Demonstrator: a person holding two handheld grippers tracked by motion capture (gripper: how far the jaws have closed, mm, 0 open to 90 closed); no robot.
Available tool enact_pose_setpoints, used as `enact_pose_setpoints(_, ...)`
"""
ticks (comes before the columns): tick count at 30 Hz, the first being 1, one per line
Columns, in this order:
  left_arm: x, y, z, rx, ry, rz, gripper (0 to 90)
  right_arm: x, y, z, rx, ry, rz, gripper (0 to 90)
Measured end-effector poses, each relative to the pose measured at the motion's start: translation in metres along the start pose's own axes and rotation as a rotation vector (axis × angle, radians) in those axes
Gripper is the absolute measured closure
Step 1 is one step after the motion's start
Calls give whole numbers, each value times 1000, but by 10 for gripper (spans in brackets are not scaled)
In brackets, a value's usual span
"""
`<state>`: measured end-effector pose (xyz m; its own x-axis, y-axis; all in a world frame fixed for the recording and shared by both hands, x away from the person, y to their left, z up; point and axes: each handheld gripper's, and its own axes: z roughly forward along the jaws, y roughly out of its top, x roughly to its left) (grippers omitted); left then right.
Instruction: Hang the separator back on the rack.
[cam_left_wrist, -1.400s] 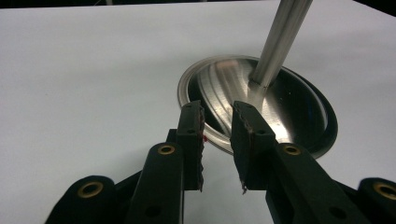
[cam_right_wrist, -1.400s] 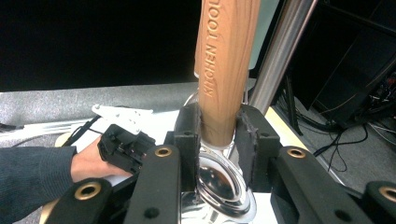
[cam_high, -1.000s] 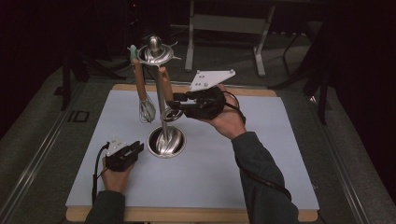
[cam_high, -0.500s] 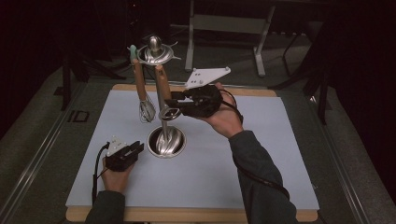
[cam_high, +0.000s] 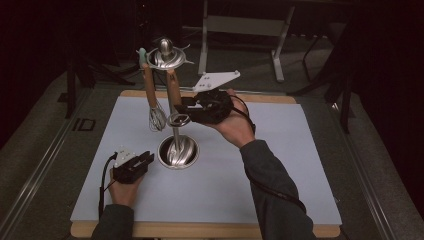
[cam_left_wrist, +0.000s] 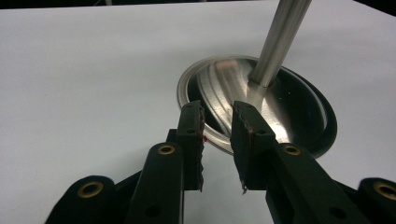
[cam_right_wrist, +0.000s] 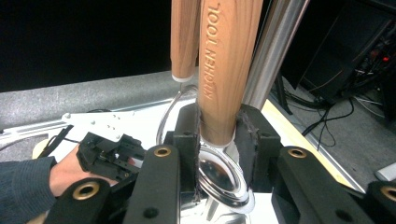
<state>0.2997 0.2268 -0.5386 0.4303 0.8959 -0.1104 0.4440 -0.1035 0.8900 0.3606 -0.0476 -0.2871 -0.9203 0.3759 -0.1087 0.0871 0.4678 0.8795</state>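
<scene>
A steel utensil stand (cam_high: 173, 132) rises from a round dish base (cam_high: 186, 156) on the white mat. From its top ring hang a whisk (cam_high: 156, 117) and a wooden-handled utensil (cam_high: 173, 90) with a round metal end. My right gripper (cam_high: 183, 107) is shut on the bottom of that handle (cam_right_wrist: 226, 70), stamped KITCHEN TOOL. Its jaws have just eased open a touch, with the handle still between the pads. My left gripper (cam_high: 147, 160) rests low on the mat at the base's rim (cam_left_wrist: 196, 79). Those jaws (cam_left_wrist: 218, 116) stand apart with nothing gripped. The stand's pole (cam_left_wrist: 280, 32) slants up behind them.
The white mat (cam_high: 280, 165) covers a wooden board with bare room to the right and front. A pale metal frame (cam_high: 240, 25) stands behind the table on dark floor. Cables (cam_right_wrist: 327, 121) lie on the floor off the table's edge.
My right gripper has edged slightly left toward the stand's pole with the wooden handle in it. The left gripper has stayed put.
</scene>
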Motion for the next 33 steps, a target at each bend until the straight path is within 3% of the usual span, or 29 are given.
enact_pose_setpoints(5,0,0,0,0,-1,0,739,-1,-3,0,-2,-4,3,653)
enact_pose_setpoints(11,0,0,0,-1,1,1,736,0,-8,-3,7,24,11,599)
enact_pose_setpoints(16,0,0,0,0,0,0,735,0,-14,-7,43,28,-12,567)
enact_pose_setpoints(33,0,0,0,3,2,0,733,-21,-46,-20,104,-6,65,521)
